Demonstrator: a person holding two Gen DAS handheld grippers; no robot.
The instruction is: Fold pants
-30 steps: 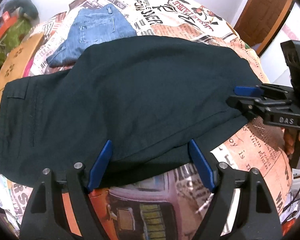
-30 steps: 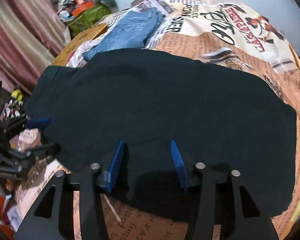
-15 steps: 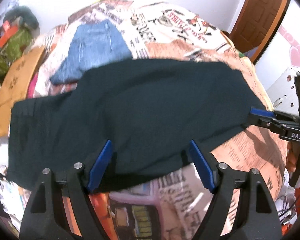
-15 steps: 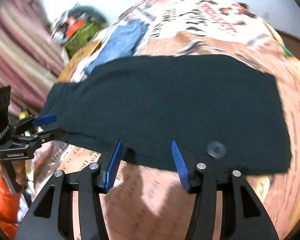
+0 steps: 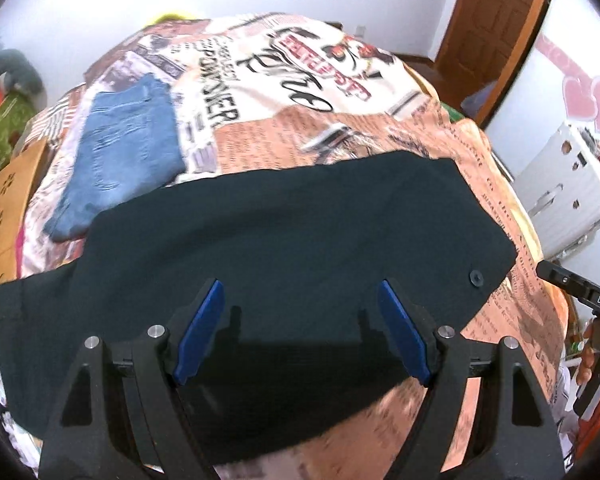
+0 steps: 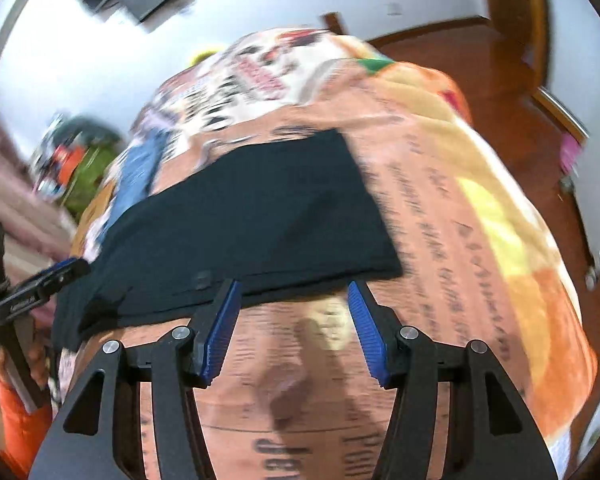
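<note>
Dark green-black pants (image 5: 284,240) lie flat across a bed with a newspaper-print cover (image 5: 300,80); they also show in the right wrist view (image 6: 260,208). A dark button (image 5: 476,278) sits near their right edge. My left gripper (image 5: 300,328) is open and empty, raised above the near edge of the pants. My right gripper (image 6: 294,328) is open and empty, just off the near edge of the pants over bare bed cover. It shows at the right edge of the left wrist view (image 5: 580,296). The left gripper shows at the left of the right wrist view (image 6: 44,280).
Folded blue jeans (image 5: 124,152) lie on the bed beyond the pants at the left. A brown cardboard piece (image 5: 8,200) and clutter sit at the far left. A wooden door (image 5: 496,20) and a white case (image 5: 560,188) stand at the right. Wooden floor (image 6: 500,72) lies beyond the bed.
Both grippers have pulled back and lifted off the pants. The right gripper has swung right, so the pants sit further off in its view. The pants lie flatter, with a straight right edge.
</note>
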